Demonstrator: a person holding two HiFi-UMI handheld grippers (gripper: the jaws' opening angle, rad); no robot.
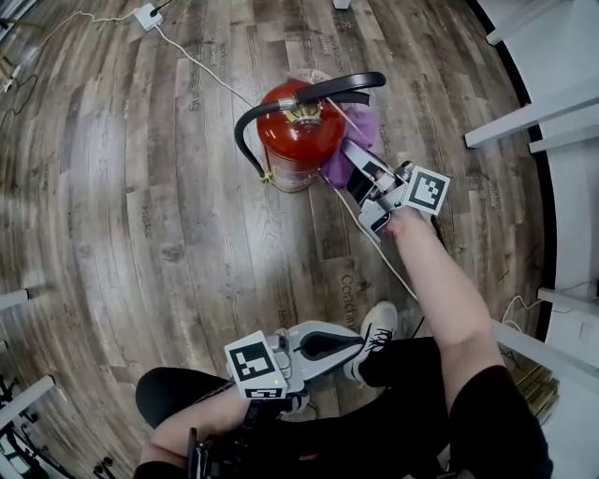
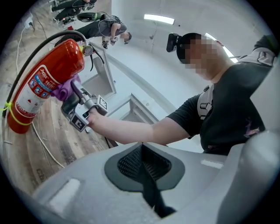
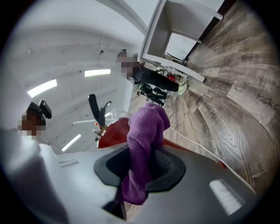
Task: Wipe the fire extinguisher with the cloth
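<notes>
A red fire extinguisher [image 1: 298, 136] stands upright on the wood floor, its black hose curling down its left side. My right gripper [image 1: 363, 178] is shut on a purple cloth [image 1: 353, 142] and holds it against the extinguisher's right side. In the right gripper view the cloth [image 3: 145, 140] bulges out of my right gripper [image 3: 139, 170], with the red body [image 3: 114, 134] just behind it. The left gripper view shows the extinguisher [image 2: 41, 83] and the cloth [image 2: 64, 89] from the side. My left gripper [image 1: 329, 344] rests low by the person's lap, shut and holding nothing, well away from the extinguisher.
A white cable [image 1: 379, 251] runs across the floor past the extinguisher toward a power strip [image 1: 147, 15] at the far left. White shelf frames [image 1: 533, 112] line the right side. The person's shoe [image 1: 377, 329] is near the left gripper.
</notes>
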